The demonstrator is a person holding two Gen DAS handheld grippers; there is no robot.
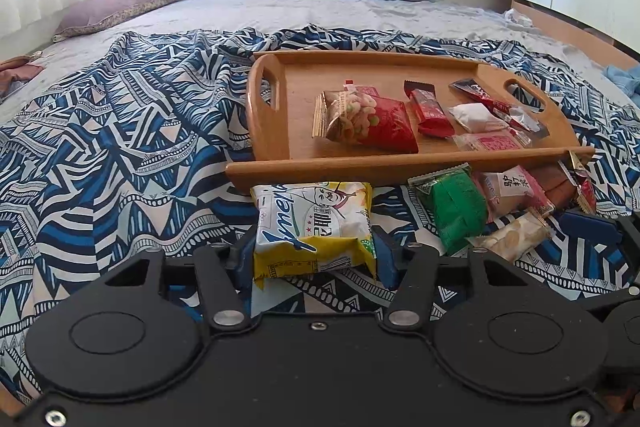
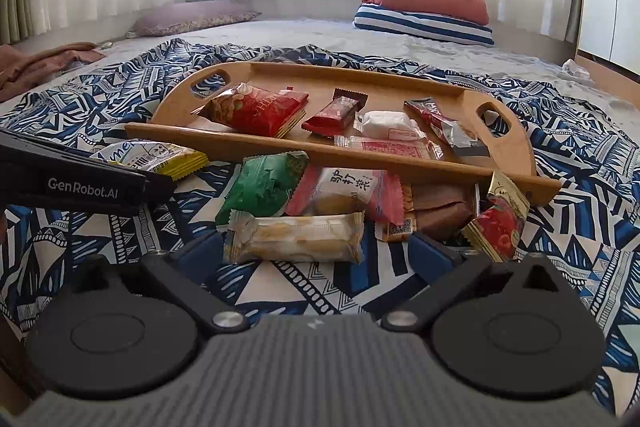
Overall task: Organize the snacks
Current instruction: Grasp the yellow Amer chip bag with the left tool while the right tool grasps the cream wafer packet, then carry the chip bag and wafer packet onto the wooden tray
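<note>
I am clamping the left gripper (image 1: 316, 251) on the white-and-yellow packet (image 1: 314, 223), lying on the patterned cloth (image 1: 120, 147) just before the wooden tray (image 1: 360, 169); its long axis is running straight toward the tray; the right gripper (image 2: 316, 251) is standing apart.

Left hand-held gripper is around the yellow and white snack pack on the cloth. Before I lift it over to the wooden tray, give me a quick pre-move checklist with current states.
1. Yellow and white snack pack sits between the left hand-held gripper fingers: ok.
2. Pads firmly pressing the pack: cannot tell; they flank it closely.
3. Pack free of other snacks: ok, the green packet lies apart.
4. Landing space on the wooden tray: ok, its left part is bare.
5. Right hand-held gripper out of the way: ok, it is open beside the beige biscuit pack.
6. Tray's near rim on the path: not ok, lift over it.
</note>
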